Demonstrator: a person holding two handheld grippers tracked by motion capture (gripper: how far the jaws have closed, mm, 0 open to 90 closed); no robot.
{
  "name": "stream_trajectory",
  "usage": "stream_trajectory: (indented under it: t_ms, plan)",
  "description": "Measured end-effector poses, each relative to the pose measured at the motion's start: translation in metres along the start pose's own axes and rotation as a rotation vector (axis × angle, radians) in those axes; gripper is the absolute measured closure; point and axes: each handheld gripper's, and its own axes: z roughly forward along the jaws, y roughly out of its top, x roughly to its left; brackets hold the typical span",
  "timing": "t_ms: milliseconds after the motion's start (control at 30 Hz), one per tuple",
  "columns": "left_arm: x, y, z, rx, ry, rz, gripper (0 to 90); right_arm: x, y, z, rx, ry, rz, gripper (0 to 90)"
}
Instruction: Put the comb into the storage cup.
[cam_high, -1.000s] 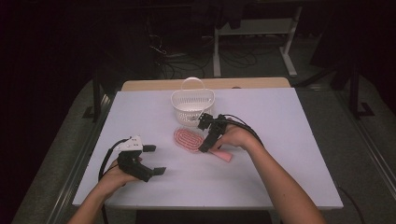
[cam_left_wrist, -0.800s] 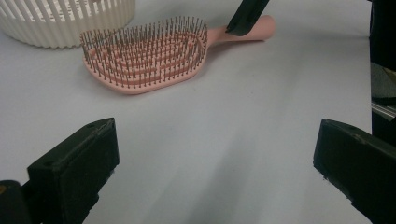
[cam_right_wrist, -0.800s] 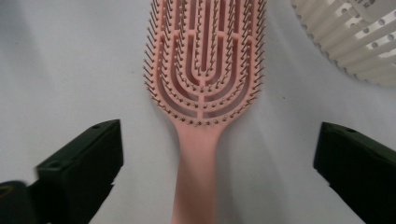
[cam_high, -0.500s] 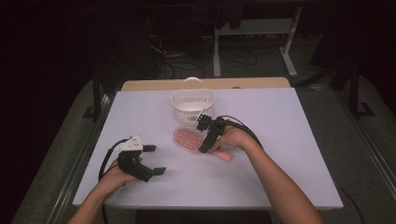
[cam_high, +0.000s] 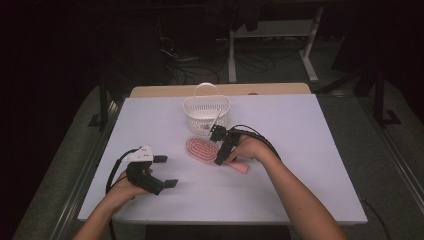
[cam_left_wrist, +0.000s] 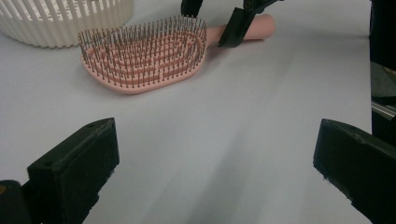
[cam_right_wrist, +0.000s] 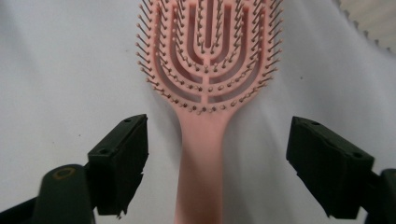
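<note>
A pink hairbrush lies bristles up on the white table, just in front of a white slatted basket. My right gripper straddles the neck of the brush. In the right gripper view the pink handle runs between the two black jaws with a gap on each side. The jaws have just been closing, with the handle between them, and the pads do not press on it. My left gripper rests open near the table's front left. In its own view the hairbrush lies well ahead of it.
The basket has a hoop handle and stands at the middle back of the table. Its rim shows in a corner of the right gripper view. Cables trail from both grippers. Dark floor and desk legs lie beyond the far edge.
The right gripper has shifted very slightly over the brush's handle. The brush, the basket and the left gripper stay where they were.
</note>
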Motion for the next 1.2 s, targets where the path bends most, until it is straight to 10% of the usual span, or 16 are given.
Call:
stream_trajectory:
  t_ms: [1200]
  plan:
    - [0.0,0.0,0.0,0.001,0.001,0.003,0.2,-0.002,0.007,0.01,0.105,0.043,0.013,51.0]
